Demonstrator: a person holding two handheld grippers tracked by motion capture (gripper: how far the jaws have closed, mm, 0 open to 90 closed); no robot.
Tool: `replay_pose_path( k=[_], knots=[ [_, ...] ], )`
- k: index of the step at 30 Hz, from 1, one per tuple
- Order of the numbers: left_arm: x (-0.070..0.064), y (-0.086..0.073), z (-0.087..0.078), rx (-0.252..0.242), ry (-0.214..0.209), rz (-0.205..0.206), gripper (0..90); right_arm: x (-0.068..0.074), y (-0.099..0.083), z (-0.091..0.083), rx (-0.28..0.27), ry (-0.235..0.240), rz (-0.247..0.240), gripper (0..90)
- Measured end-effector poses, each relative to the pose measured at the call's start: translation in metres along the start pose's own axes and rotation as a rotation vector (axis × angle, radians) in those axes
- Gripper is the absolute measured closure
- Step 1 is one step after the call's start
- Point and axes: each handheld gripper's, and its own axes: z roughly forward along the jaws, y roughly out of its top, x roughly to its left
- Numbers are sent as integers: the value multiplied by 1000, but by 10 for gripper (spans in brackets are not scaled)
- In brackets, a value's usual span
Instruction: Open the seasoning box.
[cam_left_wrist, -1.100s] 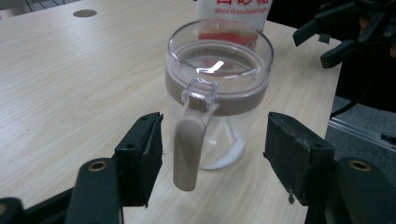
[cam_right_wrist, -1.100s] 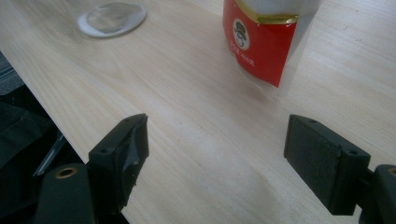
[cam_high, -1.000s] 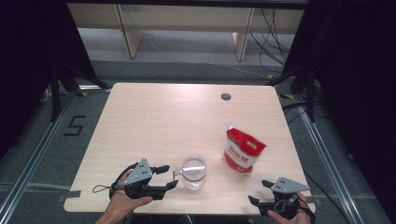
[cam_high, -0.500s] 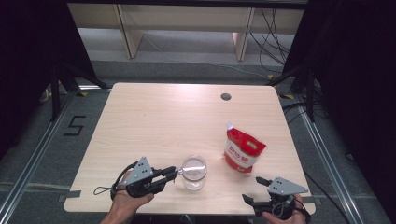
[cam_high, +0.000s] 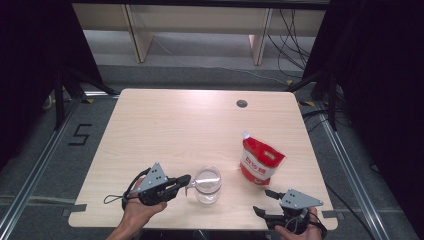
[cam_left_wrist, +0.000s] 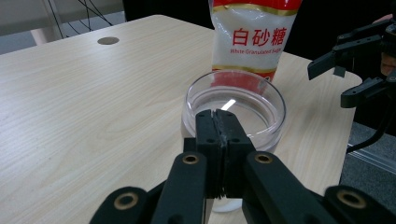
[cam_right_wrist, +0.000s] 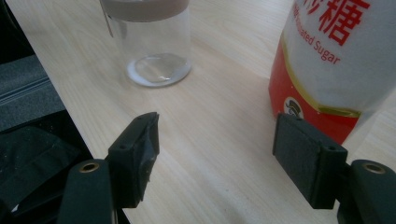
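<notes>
High view puts the clear glass jar (cam_high: 207, 184) at the near edge of the table (cam_high: 190, 130), and everything else sits around it. Just left of the jar, the left gripper (cam_high: 186, 179) lies low over the wood with its jaws pressed flat together, tips at the jar's rim. In the left gripper view those closed jaws cover the near wall of the jar (cam_left_wrist: 233, 107), so I cannot tell whether they pinch the rim or a thin wire there or merely rest against it. The hand (cam_high: 140, 210) behind it is cut off by the bottom of the frame.

Right of the jar and nearer the table's edge, the right gripper (cam_high: 265, 202) stands with its jaws spread wide, holding nothing. Its own view crops the jar (cam_right_wrist: 152, 42) at the top, leaving the base and a blurred band.

Beyond and to the right of the jar, the red-and-white sugar pouch (cam_high: 261, 161) stands upright, well apart from both grippers. Farther back, a dark round hole (cam_high: 242, 104) marks the tabletop.
</notes>
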Motion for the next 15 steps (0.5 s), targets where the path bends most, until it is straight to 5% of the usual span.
replay_pose_path(
  k=[12,15],
  knots=[
    [1,-3,2,15,7,35,888,7,6,5,3,10,7,359],
    [1,-3,2,15,6,40,886,8,13,11,-31,24,-48,413]
  ],
)
